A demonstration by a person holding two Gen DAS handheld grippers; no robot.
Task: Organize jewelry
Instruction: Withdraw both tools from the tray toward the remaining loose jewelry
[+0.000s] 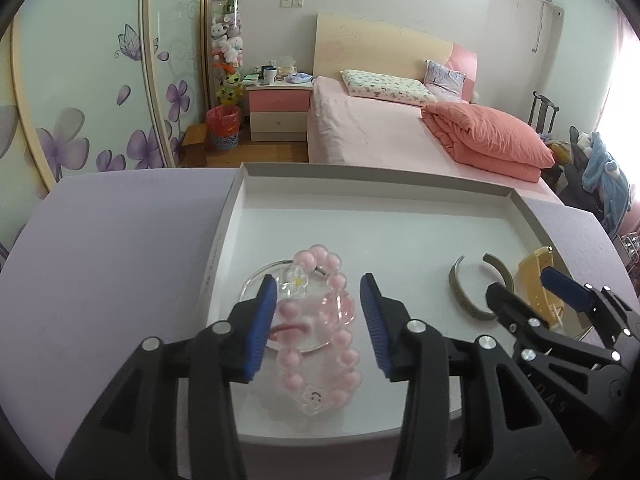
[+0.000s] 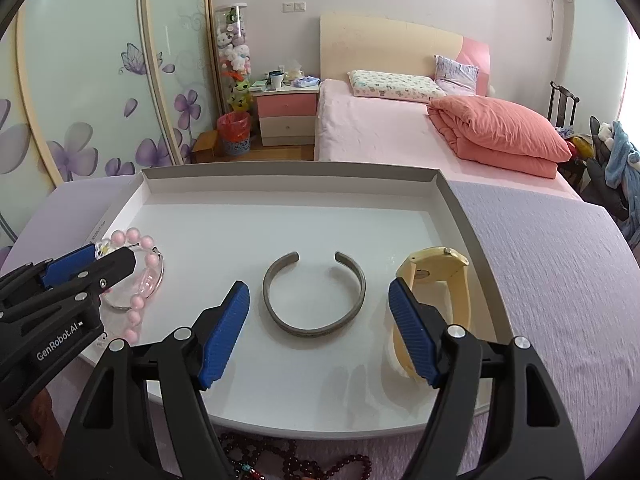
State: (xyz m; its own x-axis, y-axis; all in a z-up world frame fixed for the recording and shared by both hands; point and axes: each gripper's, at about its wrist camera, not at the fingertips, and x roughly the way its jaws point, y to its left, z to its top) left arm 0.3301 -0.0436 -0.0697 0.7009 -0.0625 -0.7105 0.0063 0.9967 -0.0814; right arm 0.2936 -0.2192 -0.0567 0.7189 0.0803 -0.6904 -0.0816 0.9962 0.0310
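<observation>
A white tray [image 1: 360,216] lies on the lilac tabletop. In its left part a pink bead bracelet [image 1: 347,357] with clear flower charms lies across a clear bangle [image 1: 251,285]. My left gripper [image 1: 318,292] hovers over them, open; the beads lie between and below its blue pads, untouched. A grey open cuff [image 2: 316,330] rests mid-tray, with a yellow watch [image 2: 440,264] to its right. My right gripper [image 2: 318,292] stands open just before the cuff, its right finger next to the watch strap. The left gripper [image 2: 104,258] also shows at the left of the right wrist view.
Dark red bead strings [image 2: 320,464] lie on the lilac tabletop [image 2: 560,280] in front of the tray's near edge. Behind the table are a pink bed [image 2: 380,136], a nightstand and a sliding wardrobe with purple flowers.
</observation>
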